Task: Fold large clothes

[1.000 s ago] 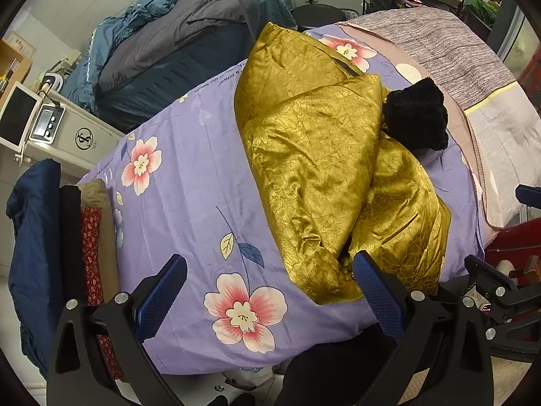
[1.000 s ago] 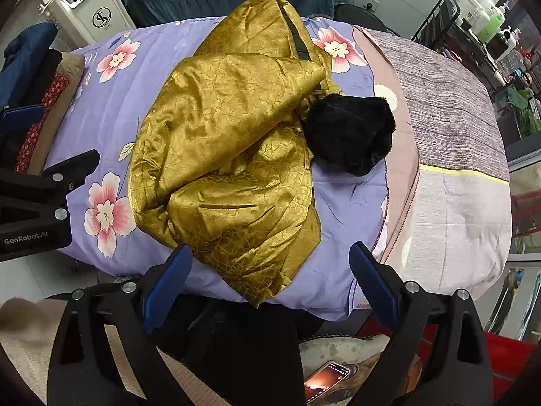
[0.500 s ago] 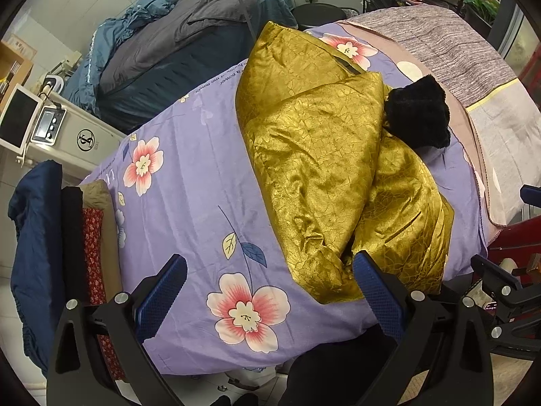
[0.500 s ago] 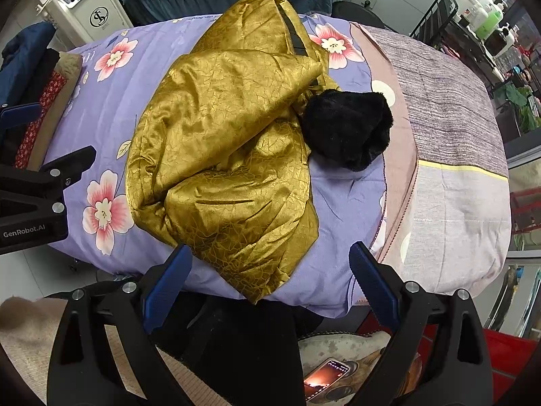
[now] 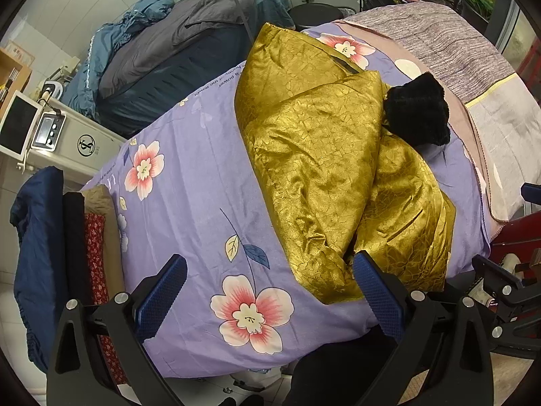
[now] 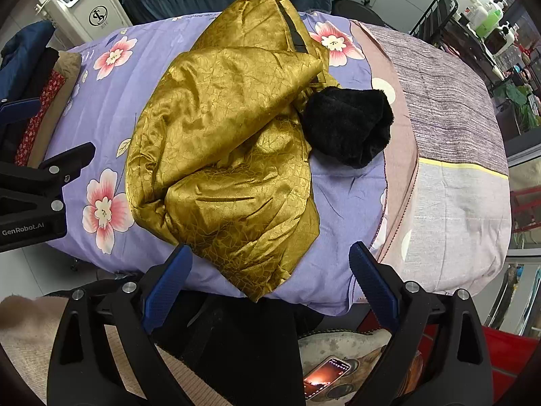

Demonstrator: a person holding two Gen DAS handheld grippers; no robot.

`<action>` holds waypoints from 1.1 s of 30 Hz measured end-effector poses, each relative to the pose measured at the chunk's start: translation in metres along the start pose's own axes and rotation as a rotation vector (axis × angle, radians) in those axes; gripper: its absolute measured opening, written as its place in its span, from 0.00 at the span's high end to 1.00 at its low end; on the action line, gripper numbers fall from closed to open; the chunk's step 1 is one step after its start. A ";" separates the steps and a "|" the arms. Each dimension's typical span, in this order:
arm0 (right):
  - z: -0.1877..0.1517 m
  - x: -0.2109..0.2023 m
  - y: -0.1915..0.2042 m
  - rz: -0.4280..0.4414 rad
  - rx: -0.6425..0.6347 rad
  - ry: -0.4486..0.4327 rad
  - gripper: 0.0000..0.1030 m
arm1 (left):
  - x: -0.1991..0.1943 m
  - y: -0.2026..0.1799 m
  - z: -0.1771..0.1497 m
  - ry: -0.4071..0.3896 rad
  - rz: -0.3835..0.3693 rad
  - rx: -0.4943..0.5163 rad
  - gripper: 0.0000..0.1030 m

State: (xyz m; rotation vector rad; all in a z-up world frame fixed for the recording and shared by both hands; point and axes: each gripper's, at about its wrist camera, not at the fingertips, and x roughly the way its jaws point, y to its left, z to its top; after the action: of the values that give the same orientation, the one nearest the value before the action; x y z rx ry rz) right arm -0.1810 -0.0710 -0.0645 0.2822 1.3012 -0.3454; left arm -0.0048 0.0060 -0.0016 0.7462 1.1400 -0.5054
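barely shifted gold jacket beyond both gaping tongs

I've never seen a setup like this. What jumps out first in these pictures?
A shiny gold garment lies crumpled in the middle of a purple flowered bedsheet. A black fuzzy piece sits against its right edge. Both open grippers, left and right, hover at the near edge, holding nothing.

walls: white tile; bed: floral sheet; rear: grey bedding
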 end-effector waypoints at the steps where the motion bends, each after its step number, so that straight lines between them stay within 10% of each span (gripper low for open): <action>1: 0.000 0.000 0.000 0.001 0.000 0.000 0.10 | 0.000 0.000 0.000 0.000 0.000 0.000 0.06; 33: 0.004 0.005 -0.001 0.005 -0.003 0.016 0.10 | 0.002 0.002 0.000 0.001 0.002 -0.002 0.06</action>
State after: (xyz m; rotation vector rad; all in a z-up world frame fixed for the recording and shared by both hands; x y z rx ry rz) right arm -0.1765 -0.0742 -0.0685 0.2859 1.3165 -0.3374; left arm -0.0025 0.0073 -0.0033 0.7457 1.1407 -0.5024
